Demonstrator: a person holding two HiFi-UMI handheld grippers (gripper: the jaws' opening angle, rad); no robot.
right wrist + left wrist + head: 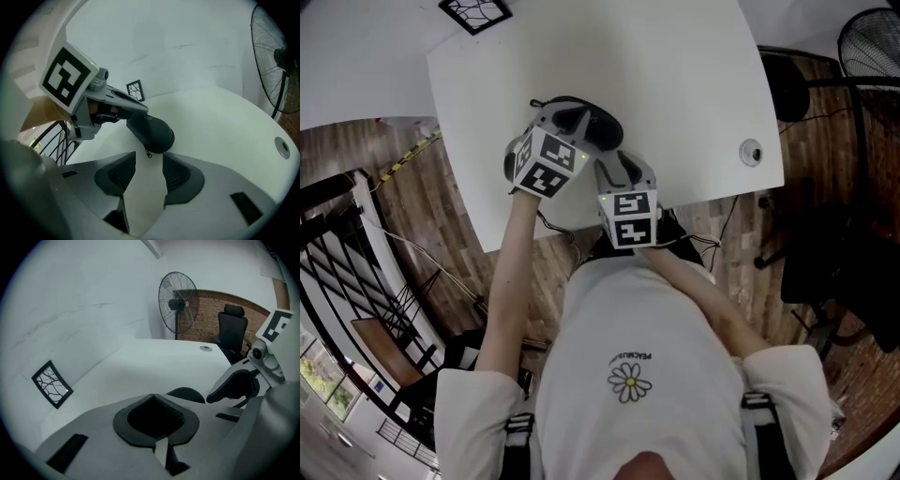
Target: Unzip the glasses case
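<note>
- My right gripper [148,165] stands with its jaws wide apart. Nothing lies between the pads [115,174], and only bare table shows in the gap.
- Just ahead of that gap hangs the small zipper pull [148,154]. It is close to the tips but touches neither pad.
- The pull dangles from the rounded near end of the glasses case [152,131], a dark shell lying on the white table [675,75] close to the edge in front of me.
- The case's long axis runs from that rounded end away and leftward, up to my left gripper [152,398].
- My left gripper's jaws are closed together, with their tips at the case's far end. I cannot tell whether they pinch a fold or only press down.
- My right hand is the nearer one to the pull. I judge the next move to be a short push forward so the pull sits between the pads, then a pinch and a draw along the seam while my left steadies the case.
- A faint mark on the case's top is unreadable.
- The cubes [546,161] bear only square markers.
- My shirt [628,319] has a tiny line of print over a daisy [628,382], too small to read.
- A black card [134,90] with branching lines carries no letters.
</note>
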